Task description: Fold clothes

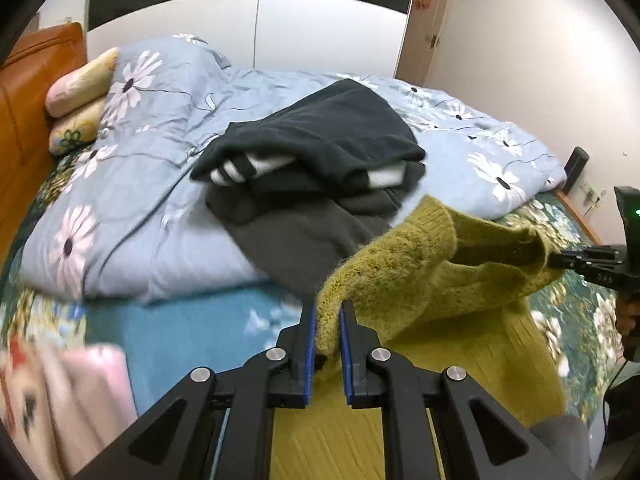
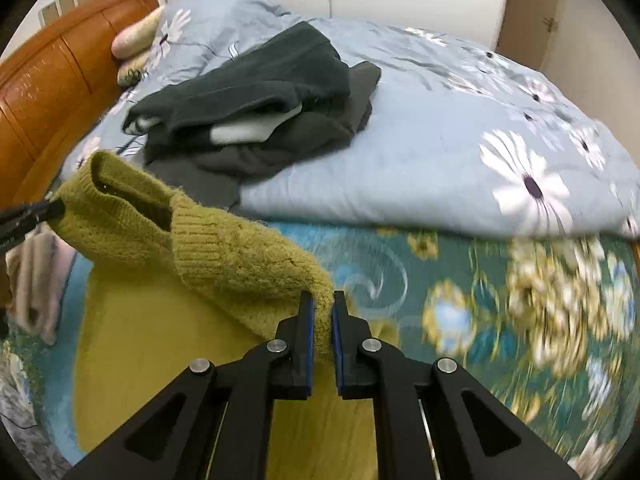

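Left claw (image 1: 328, 322): you have it clamped on one top corner of the yellow-green sweater (image 1: 404, 264).
Right claw (image 2: 322, 312): clamped on the other corner.
Sweater: its neckline spans between your claws, body hanging toward the bed sheet (image 2: 460, 280).
Beyond: dark clothes (image 1: 316, 152) piled on the floral quilt (image 1: 132, 160).

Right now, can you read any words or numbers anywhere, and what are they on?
White characters on the right gripper body: too blurred and small to read.
Red sign on the door: too blurred to read.
The yellow-green sweater, held by both grippers, shows no label.
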Available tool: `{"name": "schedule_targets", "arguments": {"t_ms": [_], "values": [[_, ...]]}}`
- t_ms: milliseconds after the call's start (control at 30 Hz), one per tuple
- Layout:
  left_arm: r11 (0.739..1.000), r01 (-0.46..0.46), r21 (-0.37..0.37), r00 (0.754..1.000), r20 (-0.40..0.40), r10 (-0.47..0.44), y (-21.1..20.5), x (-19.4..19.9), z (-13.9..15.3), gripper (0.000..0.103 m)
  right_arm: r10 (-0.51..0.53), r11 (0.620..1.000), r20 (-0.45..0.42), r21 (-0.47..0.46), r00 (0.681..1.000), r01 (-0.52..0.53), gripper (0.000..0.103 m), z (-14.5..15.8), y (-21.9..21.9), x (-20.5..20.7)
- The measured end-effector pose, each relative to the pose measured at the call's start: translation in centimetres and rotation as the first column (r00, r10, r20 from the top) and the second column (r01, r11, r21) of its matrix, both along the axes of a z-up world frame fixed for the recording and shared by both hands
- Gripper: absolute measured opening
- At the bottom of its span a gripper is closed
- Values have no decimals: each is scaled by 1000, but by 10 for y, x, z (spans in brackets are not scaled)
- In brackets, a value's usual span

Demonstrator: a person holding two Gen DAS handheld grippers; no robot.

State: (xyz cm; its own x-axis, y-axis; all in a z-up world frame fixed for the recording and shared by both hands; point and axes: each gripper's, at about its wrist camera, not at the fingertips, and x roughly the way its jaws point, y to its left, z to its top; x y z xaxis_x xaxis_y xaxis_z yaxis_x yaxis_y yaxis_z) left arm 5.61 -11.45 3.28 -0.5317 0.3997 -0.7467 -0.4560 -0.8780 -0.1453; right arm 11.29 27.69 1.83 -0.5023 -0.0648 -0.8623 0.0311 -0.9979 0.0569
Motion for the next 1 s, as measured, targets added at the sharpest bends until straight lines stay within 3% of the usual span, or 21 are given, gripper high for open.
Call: {"name": "schedule_targets", "arguments": {"t_ms": [167,433,533,733,833,900,1000], "values": [[999,-20,38,1000,11,20,-10,73,-10,12,-59,997,-13,-40,998,59,8,-7,-9,80],[998,-8,59,995,95,2,-23,161,-45,12,-136,988,39,-69,990,138,8,-48,-12,165],[999,-8,50,993,120,2,-24,186,-58,12,-197,970,54,-138,979,203,8,-60,0,192],[1000,-8,16,970,244,4,-22,210,-91,16,-264,928,103,-243,959,281,8,-77,21,218],[996,-63,67,941,337,37,-32,213,-99,26,-278,907,119,-294,953,302,8,-84,27,224],[978,-130,165,896,442,44,-45,212,-106,39,-288,890,130,-329,949,315,12,-89,31,228],[920,-241,310,814,580,18,-61,211,-119,54,-301,863,148,-379,942,335,17,-96,37,235]]}}
